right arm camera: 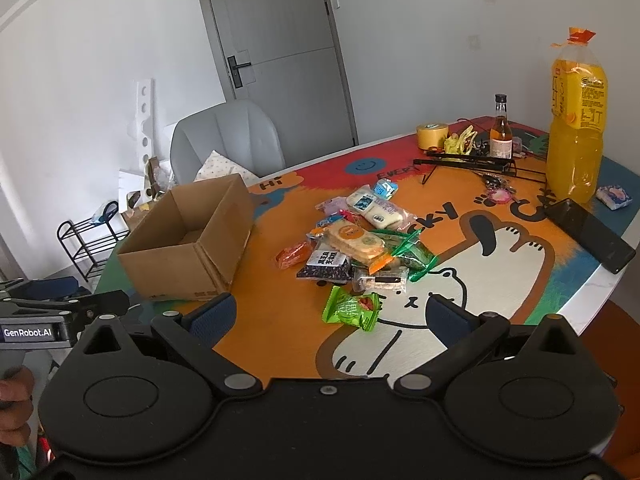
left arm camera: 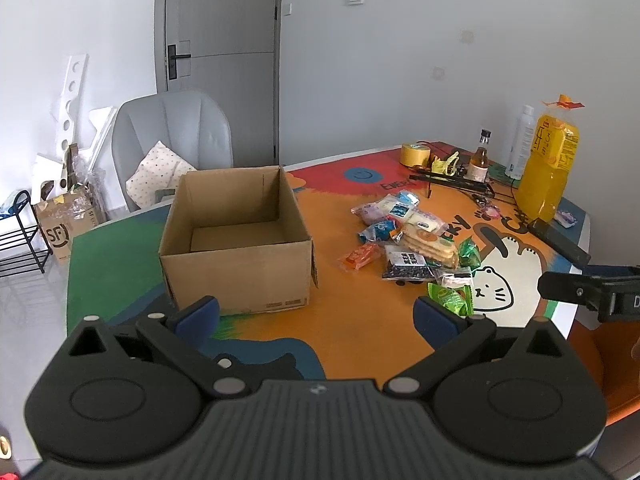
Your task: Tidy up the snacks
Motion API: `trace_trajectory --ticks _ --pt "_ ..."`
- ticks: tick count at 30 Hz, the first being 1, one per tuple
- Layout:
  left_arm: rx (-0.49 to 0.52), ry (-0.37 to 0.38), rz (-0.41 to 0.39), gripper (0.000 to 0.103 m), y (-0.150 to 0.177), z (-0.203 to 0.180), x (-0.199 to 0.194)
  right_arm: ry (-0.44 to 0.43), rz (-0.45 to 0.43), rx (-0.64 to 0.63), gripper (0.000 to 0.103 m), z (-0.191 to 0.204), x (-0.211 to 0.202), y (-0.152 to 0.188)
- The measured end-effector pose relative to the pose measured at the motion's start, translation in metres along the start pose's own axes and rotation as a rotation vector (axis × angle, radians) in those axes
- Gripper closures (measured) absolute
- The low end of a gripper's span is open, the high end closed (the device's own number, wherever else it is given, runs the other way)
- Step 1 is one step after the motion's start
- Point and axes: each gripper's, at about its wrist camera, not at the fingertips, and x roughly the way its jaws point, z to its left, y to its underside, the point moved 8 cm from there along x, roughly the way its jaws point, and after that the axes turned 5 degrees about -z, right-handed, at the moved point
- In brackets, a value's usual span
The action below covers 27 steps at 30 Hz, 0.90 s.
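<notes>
Both wrist views look forward, sharing box [left arm camera: 236,240] and snacks [right arm camera: 360,240].

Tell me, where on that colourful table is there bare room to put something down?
The orange strip between the cardboard box and the snack pile is free, as is the cat drawing between the green packet and the long black bar. The far edge is crowded around the orange drink bottle, tape roll and small glass bottle.
</notes>
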Motion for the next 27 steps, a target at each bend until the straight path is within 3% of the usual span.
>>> trace_trajectory --ticks 27 --pt "-0.002 -0.008 -0.004 0.000 -0.0015 0.0059 -0.0001 0.001 -0.005 -0.008 0.000 0.0020 -0.0018 -0.0003"
